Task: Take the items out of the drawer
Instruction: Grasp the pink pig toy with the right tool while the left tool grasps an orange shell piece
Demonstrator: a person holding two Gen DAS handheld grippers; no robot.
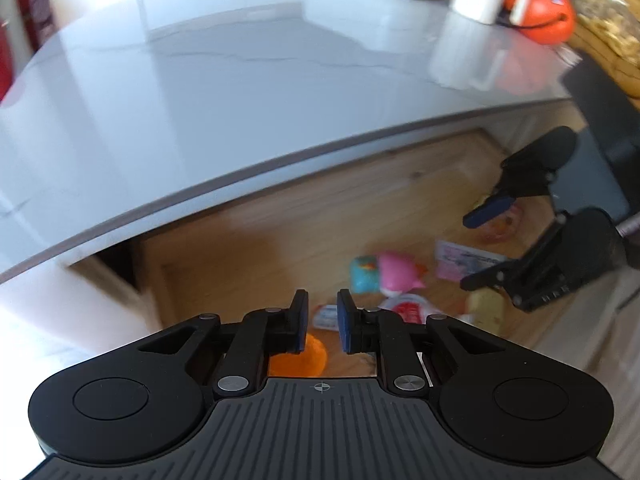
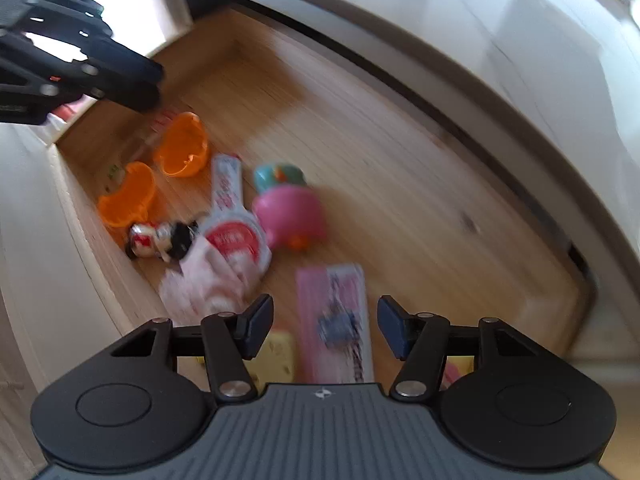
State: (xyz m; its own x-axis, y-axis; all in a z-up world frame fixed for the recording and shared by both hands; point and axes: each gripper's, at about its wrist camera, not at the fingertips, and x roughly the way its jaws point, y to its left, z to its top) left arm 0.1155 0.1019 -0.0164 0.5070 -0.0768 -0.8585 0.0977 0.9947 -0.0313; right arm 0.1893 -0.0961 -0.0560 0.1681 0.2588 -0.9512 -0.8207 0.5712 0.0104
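Risk is judged greatest at the open pale-wood drawer, whose front sits under the overhanging grey stone countertop: a gripper lifted carelessly could be knocked against that edge and an item dropped. Both views are smeared by motion blur, so misjudged aim is likely.

The right gripper is held with its jaws wide apart, empty, above the flat pink printed card packet; being thin and flush with the floor, the packet could be slid rather than pinched. The left gripper is parted narrowly, nothing being gripped, over the drawer's left end.

Items counted, all lying in the drawer: one card packet; one white-and-red crumpled pouch; one pink-and-teal rounded toy; two orange plastic capsule halves; one yellow block, partly hidden; one small black-and-white figure. Clutter near the pouch invites a double grab.
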